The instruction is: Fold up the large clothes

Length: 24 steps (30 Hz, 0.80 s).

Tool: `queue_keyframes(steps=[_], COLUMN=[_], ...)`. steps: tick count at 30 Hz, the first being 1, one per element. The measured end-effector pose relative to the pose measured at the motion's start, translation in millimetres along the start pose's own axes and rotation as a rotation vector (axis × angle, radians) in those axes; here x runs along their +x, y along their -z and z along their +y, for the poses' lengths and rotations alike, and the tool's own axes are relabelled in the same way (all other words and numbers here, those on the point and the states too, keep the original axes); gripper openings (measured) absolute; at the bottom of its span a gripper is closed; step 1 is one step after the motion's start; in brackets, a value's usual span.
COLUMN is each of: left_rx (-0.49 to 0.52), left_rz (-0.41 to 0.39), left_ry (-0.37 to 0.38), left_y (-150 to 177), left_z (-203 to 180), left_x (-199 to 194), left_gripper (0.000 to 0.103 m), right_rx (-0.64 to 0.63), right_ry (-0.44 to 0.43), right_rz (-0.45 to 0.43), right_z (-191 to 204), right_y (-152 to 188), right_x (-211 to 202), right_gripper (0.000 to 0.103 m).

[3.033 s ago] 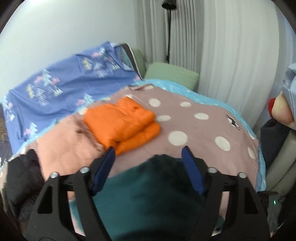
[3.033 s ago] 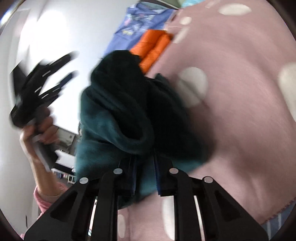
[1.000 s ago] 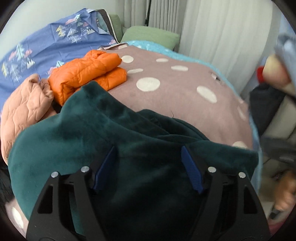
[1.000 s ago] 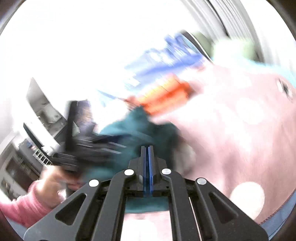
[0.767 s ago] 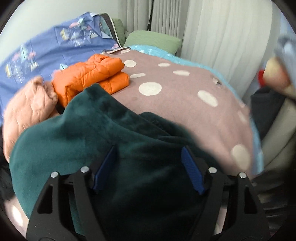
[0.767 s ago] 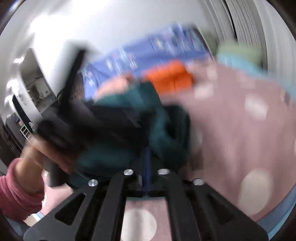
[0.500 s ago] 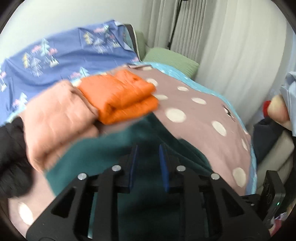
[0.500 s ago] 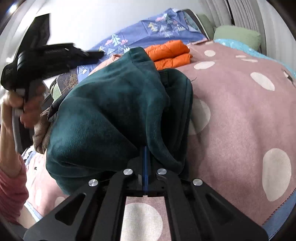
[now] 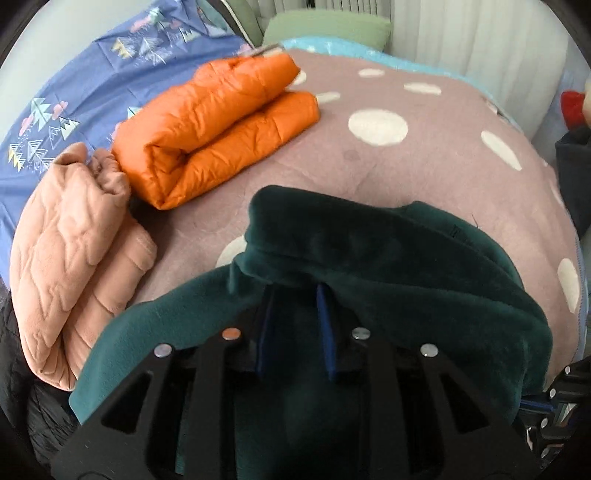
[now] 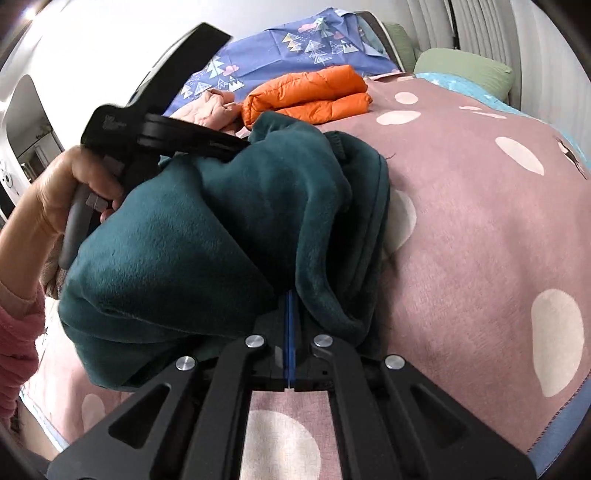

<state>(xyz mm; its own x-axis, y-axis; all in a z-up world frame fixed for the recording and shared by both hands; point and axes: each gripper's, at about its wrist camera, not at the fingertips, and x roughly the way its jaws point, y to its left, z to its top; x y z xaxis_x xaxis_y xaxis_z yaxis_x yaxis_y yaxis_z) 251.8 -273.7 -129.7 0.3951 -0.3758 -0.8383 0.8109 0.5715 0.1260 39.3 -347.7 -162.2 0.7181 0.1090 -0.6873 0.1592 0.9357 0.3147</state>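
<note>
A dark green fleece garment (image 9: 388,258) lies bunched on the pink spotted blanket (image 9: 406,162); it also shows in the right wrist view (image 10: 229,221). My left gripper (image 9: 293,295) is closed to a narrow gap with fleece draped over its fingertips, and it shows from the side in the right wrist view (image 10: 236,146). My right gripper (image 10: 290,295) is shut, its jaws pressed together under a fold of the fleece; whether fabric is between them is hidden.
A folded orange puffer jacket (image 9: 218,125) and a folded peach quilted garment (image 9: 70,251) lie at the far left. A blue patterned sheet (image 9: 92,77) and a green pillow (image 9: 325,29) sit behind them. Curtains (image 9: 480,44) hang at the back right.
My left gripper has gone from wide open to nearly closed and dropped onto the fleece. The fleece has been laid down in a heap. My right gripper stays shut.
</note>
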Motion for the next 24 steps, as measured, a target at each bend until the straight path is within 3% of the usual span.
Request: queue_keyframes(steps=[5, 9, 10, 12, 13, 14, 16, 21, 24], left_rx=[-0.022, -0.104, -0.101, -0.043, 0.008, 0.019, -0.002, -0.036, -0.070], left_rz=[-0.104, -0.163, -0.136, 0.010, 0.120, 0.132, 0.147, 0.056, -0.080], left_ry=[0.006, 0.019, 0.025, -0.010, -0.094, -0.148, -0.136, -0.127, -0.101], left_y=[-11, -36, -42, -42, -34, -32, -39, -36, -33], left_z=[7, 26, 27, 16, 7, 4, 7, 16, 23], left_x=[-44, -62, -50, 3, 47, 59, 60, 32, -21], left_gripper=[0.029, 0.026, 0.026, 0.028, 0.026, 0.016, 0.015, 0.019, 0.036], right_rx=[0.057, 0.062, 0.063, 0.058, 0.055, 0.056, 0.072, 0.076, 0.074], right_ry=[-0.067, -0.076, -0.077, -0.076, -0.084, -0.094, -0.094, -0.109, -0.109], right_rz=[0.041, 0.042, 0.042, 0.044, 0.040, 0.029, 0.024, 0.039, 0.046], right_z=[-10, -11, -11, -10, -11, -13, -14, -14, -15], right_y=[-2, 4, 3, 3, 4, 4, 4, 2, 1], right_x=[-8, -11, -11, -11, -10, -10, -8, -11, -12], right_gripper=[0.000, 0.000, 0.000, 0.000, 0.000, 0.000, 0.000, 0.000, 0.000])
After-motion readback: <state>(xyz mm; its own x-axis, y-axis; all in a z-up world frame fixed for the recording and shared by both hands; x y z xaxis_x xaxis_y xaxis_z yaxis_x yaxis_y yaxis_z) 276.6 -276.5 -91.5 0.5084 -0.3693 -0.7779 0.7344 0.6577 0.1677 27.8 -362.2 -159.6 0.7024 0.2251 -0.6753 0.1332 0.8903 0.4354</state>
